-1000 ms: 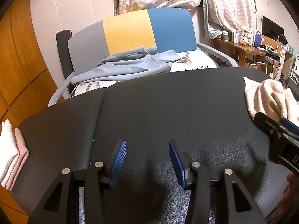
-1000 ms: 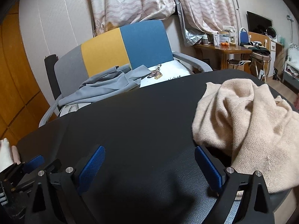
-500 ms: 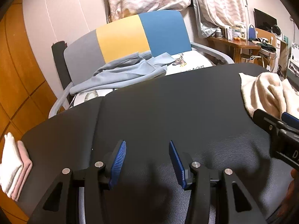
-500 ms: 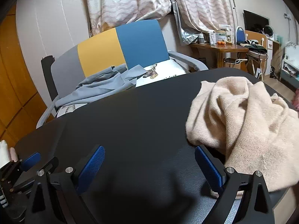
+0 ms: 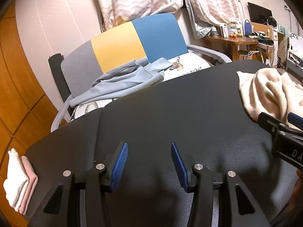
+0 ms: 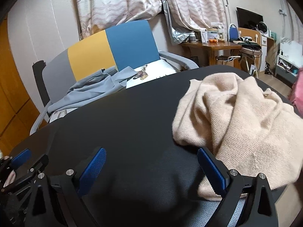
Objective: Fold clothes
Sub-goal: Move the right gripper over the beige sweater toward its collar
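A crumpled beige knit sweater lies on the right side of the round black table; it also shows in the left wrist view as the sweater. My right gripper is wide open above the table, its right finger touching the sweater's near edge. My left gripper is open over bare tabletop with nothing between its blue pads. A small folded stack of white and pink cloth rests at the table's left edge. The right gripper's tip shows at the left wrist view's right edge.
Behind the table stands a grey, yellow and blue chair with a grey garment draped over a white printed cushion. Wooden panelling is on the left; a wooden desk with clutter stands far right.
Both grippers have shifted slightly, so the chair and sweater sit a little further left in view. The right finger is now closer against the sweater's edge. Both jaws stay open.
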`<action>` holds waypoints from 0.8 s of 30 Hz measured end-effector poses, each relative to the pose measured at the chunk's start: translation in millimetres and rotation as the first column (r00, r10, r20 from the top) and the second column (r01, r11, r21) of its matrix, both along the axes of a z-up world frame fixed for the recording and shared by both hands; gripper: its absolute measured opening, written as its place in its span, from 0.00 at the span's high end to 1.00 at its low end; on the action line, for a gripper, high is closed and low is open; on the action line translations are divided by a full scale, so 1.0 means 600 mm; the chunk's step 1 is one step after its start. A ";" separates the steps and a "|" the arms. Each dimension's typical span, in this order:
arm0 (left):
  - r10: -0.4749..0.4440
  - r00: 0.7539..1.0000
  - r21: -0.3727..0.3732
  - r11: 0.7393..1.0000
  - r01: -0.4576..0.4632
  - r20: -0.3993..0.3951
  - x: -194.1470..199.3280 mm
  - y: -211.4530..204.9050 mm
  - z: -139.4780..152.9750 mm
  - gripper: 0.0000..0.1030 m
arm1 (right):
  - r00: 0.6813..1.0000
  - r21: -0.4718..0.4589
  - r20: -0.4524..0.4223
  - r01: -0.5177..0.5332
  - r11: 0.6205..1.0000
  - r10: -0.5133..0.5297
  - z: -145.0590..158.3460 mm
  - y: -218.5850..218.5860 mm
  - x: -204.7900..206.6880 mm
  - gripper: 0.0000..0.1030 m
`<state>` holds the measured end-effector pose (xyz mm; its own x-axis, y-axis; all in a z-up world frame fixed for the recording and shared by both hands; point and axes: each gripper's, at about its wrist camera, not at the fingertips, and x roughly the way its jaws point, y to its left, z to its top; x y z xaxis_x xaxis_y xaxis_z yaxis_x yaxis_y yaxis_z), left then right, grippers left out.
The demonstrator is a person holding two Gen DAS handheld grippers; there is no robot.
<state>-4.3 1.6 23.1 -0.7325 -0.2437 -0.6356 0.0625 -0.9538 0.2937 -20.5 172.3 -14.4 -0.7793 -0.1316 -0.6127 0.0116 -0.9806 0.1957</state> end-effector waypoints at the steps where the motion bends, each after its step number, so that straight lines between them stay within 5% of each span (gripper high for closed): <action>1: -0.001 1.000 0.001 1.000 0.001 0.004 -0.001 0.002 -0.001 0.53 | 1.000 0.001 0.001 0.004 1.000 -0.004 -0.001 0.003 0.000 0.04; 17: -0.114 0.974 0.008 0.993 0.115 0.194 -0.032 0.049 -0.051 0.51 | 0.989 0.100 -0.054 0.144 0.984 -0.139 0.027 0.099 -0.041 0.01; 24: -0.113 0.944 0.060 0.993 0.099 0.310 -0.055 0.044 -0.080 0.51 | 0.974 0.180 0.024 0.216 0.960 -0.224 0.013 0.177 -0.114 0.07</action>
